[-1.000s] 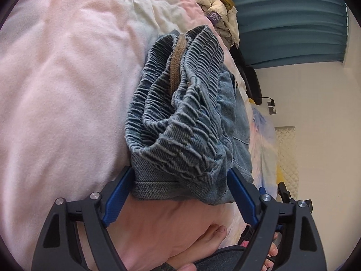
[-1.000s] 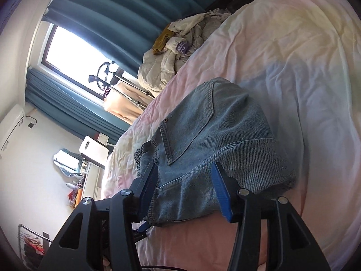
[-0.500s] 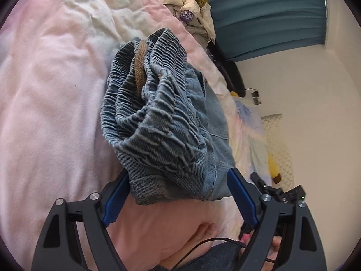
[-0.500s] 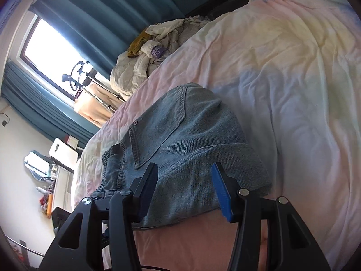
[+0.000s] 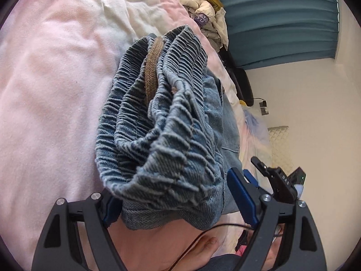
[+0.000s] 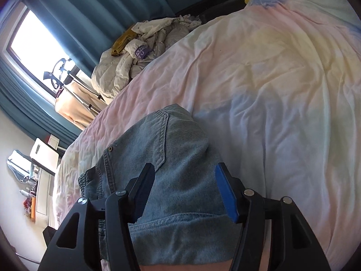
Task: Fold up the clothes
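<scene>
The folded denim shorts (image 5: 171,122) lie on the pink bed sheet (image 5: 52,90). Their gathered elastic waistband and a brown drawstring (image 5: 151,76) face my left camera. My left gripper (image 5: 171,187) is open and its blue fingers straddle the near end of the bundle. The denim hangs over the left fingertip. In the right wrist view the shorts (image 6: 171,158) show a back pocket and a folded hem. My right gripper (image 6: 185,167) is open just above that denim, with the cloth spreading under and between its fingers. The near end of the shorts rests on a person's bare leg (image 5: 158,244).
A pile of pale crumpled laundry (image 6: 144,52) sits at the bed's far edge by teal curtains (image 6: 108,6) and a window. The wide pastel sheet (image 6: 282,90) stretches right of the shorts. A cable (image 5: 203,232) runs over a foot (image 5: 209,241). My right gripper's body (image 5: 279,185) shows beside the shorts.
Both grippers have moved in closer over the shorts. The denim now overlaps the left fingertip, and the right gripper's fingers reach further over the folded hem. Finger spacing is unchanged.
</scene>
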Demonstrator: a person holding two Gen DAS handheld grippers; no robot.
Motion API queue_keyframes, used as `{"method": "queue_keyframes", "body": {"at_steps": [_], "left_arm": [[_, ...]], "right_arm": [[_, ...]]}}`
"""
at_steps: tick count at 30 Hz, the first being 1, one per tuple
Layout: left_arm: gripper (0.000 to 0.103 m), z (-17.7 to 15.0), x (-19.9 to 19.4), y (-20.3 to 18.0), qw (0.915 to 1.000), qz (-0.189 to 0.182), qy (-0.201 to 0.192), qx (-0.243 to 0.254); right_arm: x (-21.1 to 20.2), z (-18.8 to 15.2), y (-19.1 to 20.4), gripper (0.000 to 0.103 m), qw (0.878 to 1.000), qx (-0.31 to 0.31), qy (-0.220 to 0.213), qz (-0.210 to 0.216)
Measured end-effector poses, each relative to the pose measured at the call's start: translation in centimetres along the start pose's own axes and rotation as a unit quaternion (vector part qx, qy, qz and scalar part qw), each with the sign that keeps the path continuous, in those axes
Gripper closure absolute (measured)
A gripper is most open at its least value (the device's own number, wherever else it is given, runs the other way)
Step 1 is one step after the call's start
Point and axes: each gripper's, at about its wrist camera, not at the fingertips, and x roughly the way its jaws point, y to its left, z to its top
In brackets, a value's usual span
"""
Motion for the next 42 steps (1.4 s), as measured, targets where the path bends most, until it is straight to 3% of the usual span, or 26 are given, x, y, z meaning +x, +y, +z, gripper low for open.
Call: {"method": "queue_keyframes", "body": {"at_steps": [6, 12, 16, 19, 22, 26, 31, 37, 42], "left_arm": [[0.022, 0.4, 1.2, 0.4, 0.9998, 0.010, 0.015, -0.002], [0.026, 0.8, 2.1, 0.7, 0.9995, 0.019, 0.027, -0.003], [0.031, 0.9, 2.6, 0.2, 0.9993, 0.026, 0.026, -0.001], [0.035, 0.8, 2.0, 0.6, 0.9990, 0.035, 0.026, 0.000], [0.038, 0.6, 1.9, 0.2, 0.9986, 0.046, 0.023, 0.011], [0.046, 0.3, 1.8, -0.7, 0.9969, 0.067, 0.014, 0.038], [0.059, -0.1, 1.4, -1.7, 0.9938, 0.089, -0.002, 0.066], [0.067, -2.2, -0.2, -4.5, 0.9847, 0.118, -0.035, 0.123], [0.069, -3.9, -2.9, -6.0, 0.9832, 0.102, -0.041, 0.146]], "right_arm": [[6.4, 1.0, 0.0, 0.041, 0.994, -0.055, 0.060, -0.071], [8.7, 2.3, -4.6, 0.036, 0.990, 0.061, 0.114, 0.053], [8.7, 2.2, -3.2, 0.034, 0.987, 0.032, 0.131, 0.091], [7.2, 1.9, -0.7, 0.032, 0.988, -0.027, 0.112, 0.098], [6.5, 2.0, -0.3, 0.033, 0.988, -0.037, 0.099, 0.111], [6.8, 1.9, -1.3, 0.061, 0.992, -0.025, 0.101, 0.065], [3.7, 1.5, 0.5, 0.079, 0.997, -0.051, 0.039, 0.047], [-0.8, 0.0, 3.2, 0.085, 0.995, -0.079, -0.027, 0.054], [-4.7, -0.9, 5.2, 0.087, 0.989, -0.102, -0.078, 0.077]]}}
